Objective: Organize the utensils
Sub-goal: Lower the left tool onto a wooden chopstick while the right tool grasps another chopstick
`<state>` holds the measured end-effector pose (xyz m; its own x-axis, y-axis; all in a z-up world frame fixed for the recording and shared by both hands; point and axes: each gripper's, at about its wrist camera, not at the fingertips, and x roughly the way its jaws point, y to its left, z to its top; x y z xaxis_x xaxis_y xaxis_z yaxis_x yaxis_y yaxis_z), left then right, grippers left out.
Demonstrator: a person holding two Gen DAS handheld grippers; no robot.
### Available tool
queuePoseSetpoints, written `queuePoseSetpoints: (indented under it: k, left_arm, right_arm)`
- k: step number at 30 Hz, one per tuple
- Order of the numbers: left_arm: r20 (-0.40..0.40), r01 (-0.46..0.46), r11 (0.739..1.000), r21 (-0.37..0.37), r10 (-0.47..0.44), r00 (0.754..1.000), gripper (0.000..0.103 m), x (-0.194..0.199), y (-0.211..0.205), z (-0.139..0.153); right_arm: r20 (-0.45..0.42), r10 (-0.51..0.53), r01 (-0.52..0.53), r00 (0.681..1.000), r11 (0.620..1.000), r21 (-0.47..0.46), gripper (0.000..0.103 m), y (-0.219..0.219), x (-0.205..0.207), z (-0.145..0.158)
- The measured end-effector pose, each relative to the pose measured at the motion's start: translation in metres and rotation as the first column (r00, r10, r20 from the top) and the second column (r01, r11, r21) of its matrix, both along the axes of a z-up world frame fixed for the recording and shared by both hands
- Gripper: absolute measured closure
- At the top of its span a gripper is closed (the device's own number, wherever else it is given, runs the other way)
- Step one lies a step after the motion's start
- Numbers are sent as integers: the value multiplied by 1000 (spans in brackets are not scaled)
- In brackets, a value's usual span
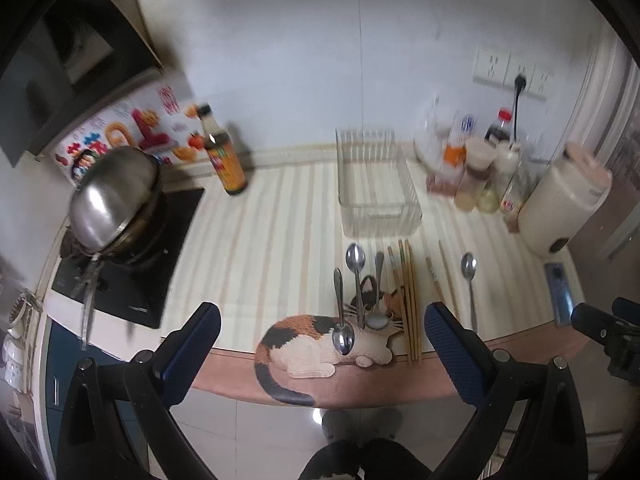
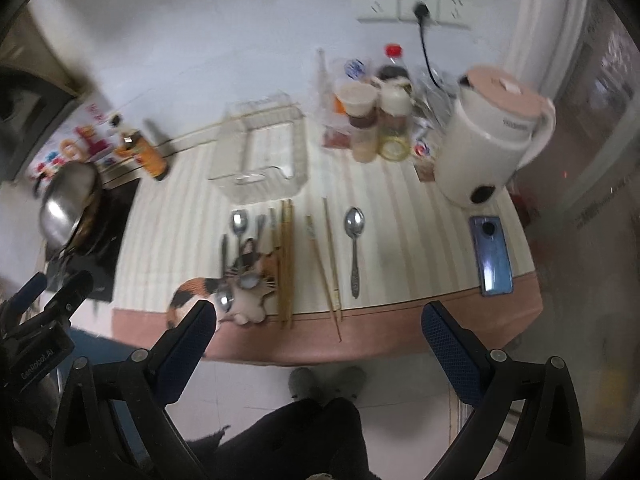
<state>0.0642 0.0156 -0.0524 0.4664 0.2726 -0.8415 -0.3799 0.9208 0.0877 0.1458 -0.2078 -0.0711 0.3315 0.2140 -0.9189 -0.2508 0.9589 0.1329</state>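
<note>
While both claws, left (image 1: 322, 344) and right (image 2: 318, 334), gape empty, spoons (image 1: 355, 258) and chopsticks (image 1: 410, 300) lie on the desk (image 1: 260, 220).

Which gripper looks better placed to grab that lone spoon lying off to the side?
Probably the right gripper: its camera has the lone spoon almost centred between open fingers. For the left gripper, that spoon lies right of its fingers.

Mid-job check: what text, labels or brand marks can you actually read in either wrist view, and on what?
"GenRobot.AI": on the left gripper body, seen in the right wrist view.
Kettle: a grey brand mark on its side, too blurred to read.
Sauce bottle: label blurred, unreadable.
Poster behind the wok: large red characters, too blurred to read.
Jars by the wall: labels unreadable.
Nothing else legible.
</note>
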Motion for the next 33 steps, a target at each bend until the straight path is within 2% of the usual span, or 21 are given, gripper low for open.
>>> queuePoseSetpoints:
  k: [2, 4, 6, 8, 9, 10, 11, 12, 13, 15, 18, 22, 23, 25, 29, 33]
  left_arm:
    - [-36, -1, 1000, -9, 1, 999, 0, 10, -1, -22]
    - [-85, -5, 999, -40, 1, 996, 0, 27, -1, -51]
    - [-138, -6, 994, -106, -9, 990, 0, 46, -2, -83]
    - [-196, -4, 986, -165, -29, 980, 2, 68, -5, -119]
    - [-223, -3, 982, -188, -40, 974, 10, 77, -7, -133]
    - [-253, -2, 978, -207, -51, 966, 24, 86, -11, -148]
    - [-292, -4, 972, -234, -66, 954, 33, 98, -14, -169]
    - [-320, -7, 967, -253, -77, 944, 49, 106, -17, -185]
    - [-336, -12, 963, -268, -82, 938, 58, 112, -19, -196]
    - [-365, -30, 951, -308, -89, 927, 64, 128, -22, -222]
    - [-380, -38, 940, -339, -100, 919, 64, 147, -28, -243]
    - [-416, -50, 944, -327, -97, 904, 77, 161, -34, -263]
    - [-393, -44, 938, -345, -101, 914, 80, 163, -35, -264]
    - [-405, -42, 944, -327, -100, 909, 92, 165, -39, -266]
    - [-403, -28, 957, -288, -95, 910, 92, 156, -50, -265]
    - [-413, -96, 944, -317, -46, 909, 93, 132, -44, -262]
  right_arm:
    - [-36, -25, 25, 999, 1000, 1, 14, 1, 14, -28]
    - [-79, -43, 44, 996, 999, 19, 38, 0, 22, -52]
    - [-124, -62, 64, 990, 998, 12, 52, -1, 34, -84]
    - [-149, -81, 81, 986, 997, -6, 59, -3, 40, -109]
    - [-158, -90, 89, 983, 996, -13, 61, -4, 41, -119]
    - [-170, -100, 98, 980, 995, -19, 62, -6, 45, -129]
    - [-183, -114, 111, 976, 993, -26, 62, -10, 49, -144]
    - [-192, -123, 119, 974, 992, -33, 63, -13, 51, -152]
    - [-206, -132, 126, 970, 991, -41, 63, -15, 54, -162]
    - [-235, -150, 140, 960, 988, -59, 64, -22, 60, -183]
    - [-263, -164, 149, 951, 986, -76, 64, -30, 67, -200]
    - [-287, -178, 161, 941, 984, -81, 64, -43, 73, -212]
    - [-290, -179, 162, 940, 983, -81, 64, -45, 75, -214]
    - [-299, -176, 159, 938, 984, -81, 64, -49, 79, -217]
    - [-311, -150, 137, 938, 989, -64, 64, -47, 88, -219]
    - [-331, -75, 78, 941, 997, -3, 64, -21, 102, -222]
